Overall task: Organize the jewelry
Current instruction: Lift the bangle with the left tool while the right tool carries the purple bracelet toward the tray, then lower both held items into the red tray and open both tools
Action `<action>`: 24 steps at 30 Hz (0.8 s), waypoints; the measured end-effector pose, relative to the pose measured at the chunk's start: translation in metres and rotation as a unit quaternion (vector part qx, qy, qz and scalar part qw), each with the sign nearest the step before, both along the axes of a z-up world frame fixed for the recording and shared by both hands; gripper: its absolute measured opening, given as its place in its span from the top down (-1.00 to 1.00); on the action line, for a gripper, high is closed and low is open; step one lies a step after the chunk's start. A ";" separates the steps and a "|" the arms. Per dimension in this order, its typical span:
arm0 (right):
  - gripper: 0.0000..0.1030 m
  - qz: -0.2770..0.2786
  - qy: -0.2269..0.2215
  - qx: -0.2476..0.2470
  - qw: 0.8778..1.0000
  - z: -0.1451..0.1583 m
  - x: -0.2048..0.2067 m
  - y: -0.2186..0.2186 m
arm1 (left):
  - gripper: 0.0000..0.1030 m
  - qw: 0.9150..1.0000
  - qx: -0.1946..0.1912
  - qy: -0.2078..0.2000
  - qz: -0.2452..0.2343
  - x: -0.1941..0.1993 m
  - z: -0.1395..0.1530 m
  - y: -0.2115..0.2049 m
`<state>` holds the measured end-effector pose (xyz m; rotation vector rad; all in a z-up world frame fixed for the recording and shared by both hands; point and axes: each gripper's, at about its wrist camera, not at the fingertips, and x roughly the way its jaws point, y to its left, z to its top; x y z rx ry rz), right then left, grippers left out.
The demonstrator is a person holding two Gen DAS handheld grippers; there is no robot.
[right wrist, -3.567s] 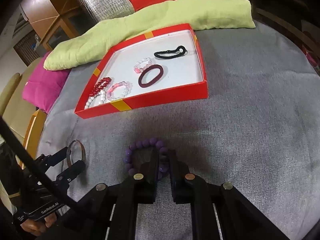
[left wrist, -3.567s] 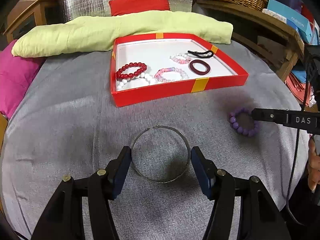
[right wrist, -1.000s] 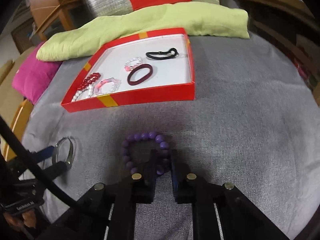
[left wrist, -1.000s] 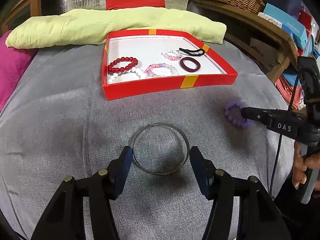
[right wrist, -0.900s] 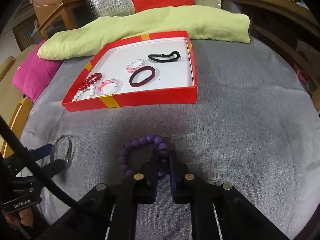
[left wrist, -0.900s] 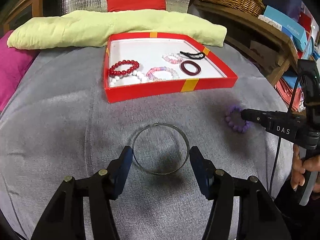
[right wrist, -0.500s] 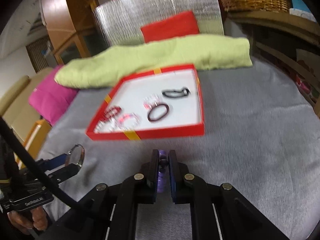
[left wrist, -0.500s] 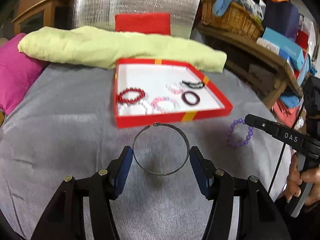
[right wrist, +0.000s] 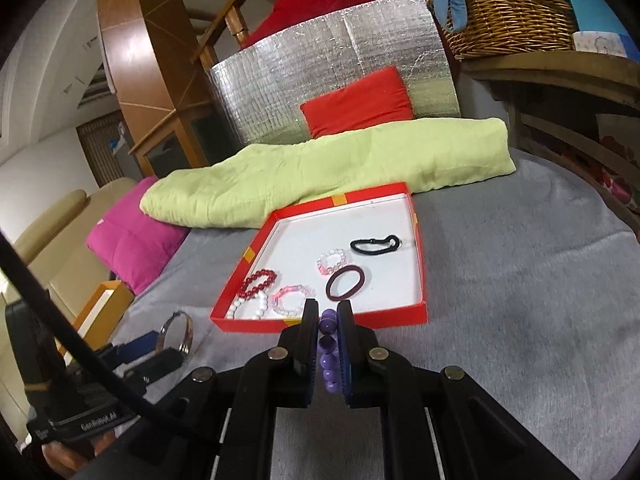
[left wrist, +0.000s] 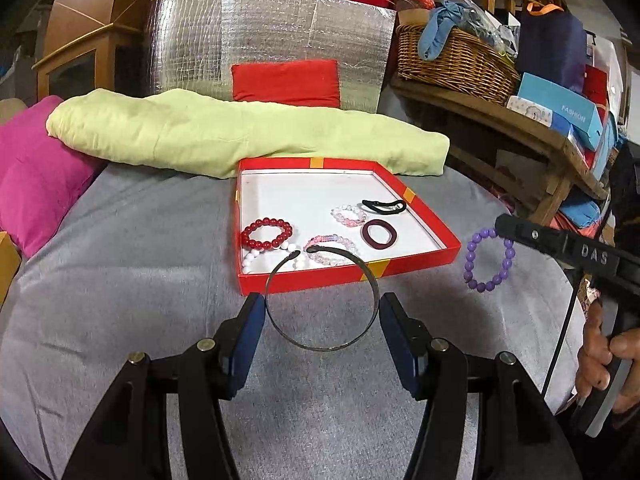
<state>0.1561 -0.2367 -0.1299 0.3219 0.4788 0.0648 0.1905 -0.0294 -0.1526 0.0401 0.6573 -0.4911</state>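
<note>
My left gripper (left wrist: 322, 312) is shut on a thin silver bangle (left wrist: 320, 346) and holds it above the grey table, just short of the red tray (left wrist: 416, 266). My right gripper (right wrist: 328, 320) is shut on a purple bead bracelet (right wrist: 327, 354), which hangs in the air; the bracelet also shows in the left wrist view (left wrist: 486, 260). The tray holds a red bead bracelet (left wrist: 266, 233), a white bead bracelet (left wrist: 250, 260), two pink bracelets (left wrist: 347, 216), a maroon hair tie (left wrist: 379, 234) and a black hair tie (left wrist: 384, 206).
A green folded cloth (left wrist: 224, 136) lies behind the tray, with a red cushion (left wrist: 286, 82) and a silver foil panel (left wrist: 268, 36) behind it. A pink cushion (left wrist: 36, 172) is at the left. A wooden shelf with a wicker basket (left wrist: 456, 60) stands at the right.
Both grippers have lifted their pieces off the table: the bangle and the purple bracelet now hang in the air, closer to the tray. Both views have tilted up.
</note>
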 end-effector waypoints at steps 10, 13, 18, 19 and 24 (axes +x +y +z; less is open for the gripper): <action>0.80 -0.004 0.000 0.038 0.999 0.009 0.040 -0.024 | -0.18 1.000 -0.003 -0.001 -0.006 0.025 0.012 -0.015; 0.80 0.007 0.010 0.061 0.998 0.010 0.070 -0.031 | -0.18 1.000 0.000 -0.005 -0.009 0.049 0.023 -0.025; 0.80 0.020 0.019 0.099 0.995 0.019 0.125 -0.041 | -0.18 1.000 0.017 0.001 -0.014 0.105 0.031 -0.049; 0.80 0.018 0.022 0.106 0.994 0.021 0.139 -0.044 | -0.18 1.000 0.020 0.009 -0.011 0.118 0.031 -0.054; 0.80 0.014 0.043 0.122 0.992 0.022 0.203 -0.050 | -0.18 0.998 0.030 0.047 -0.003 0.175 0.025 -0.074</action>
